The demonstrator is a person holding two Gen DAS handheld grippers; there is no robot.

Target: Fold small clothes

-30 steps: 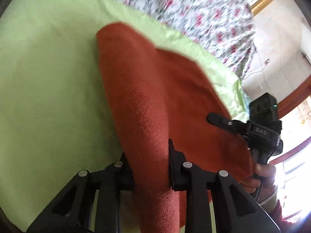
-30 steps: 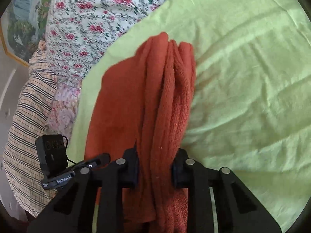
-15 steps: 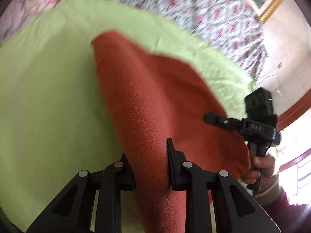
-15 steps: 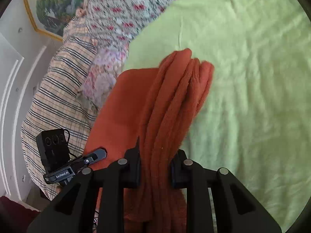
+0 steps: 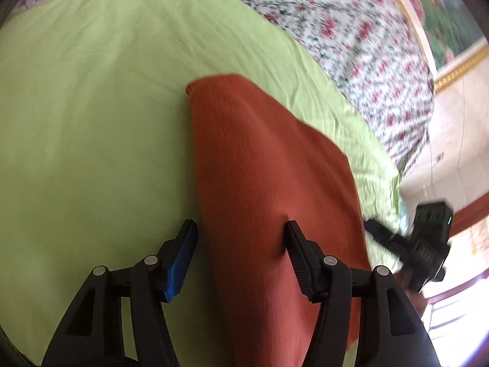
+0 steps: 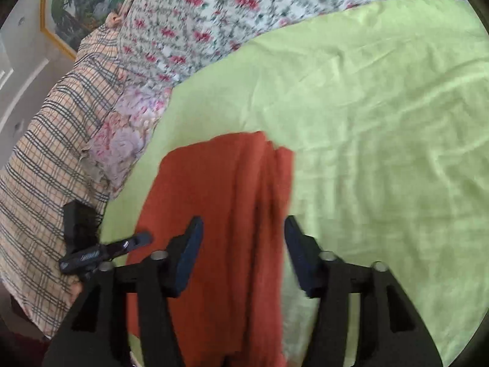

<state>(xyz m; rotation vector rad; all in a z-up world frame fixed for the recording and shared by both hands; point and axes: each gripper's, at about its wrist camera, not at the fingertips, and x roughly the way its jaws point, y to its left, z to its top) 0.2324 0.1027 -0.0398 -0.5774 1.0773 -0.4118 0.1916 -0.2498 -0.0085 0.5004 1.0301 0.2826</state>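
A rust-red knitted garment lies folded on a light green sheet. My left gripper is open, its jaws wide apart on either side of the garment's near end. In the right wrist view the same garment lies between the open jaws of my right gripper, with stacked folded edges along its right side. Each gripper shows in the other's view: the right one at the garment's right edge, the left one at its left edge.
A floral quilt lies beyond the green sheet. A plaid blanket hangs at the left of the bed. A framed picture is on the wall. Tiled floor shows beyond the bed edge.
Both grippers have opened and let go of the red garment. It has dropped from its raised, draped position to lie on the green sheet.
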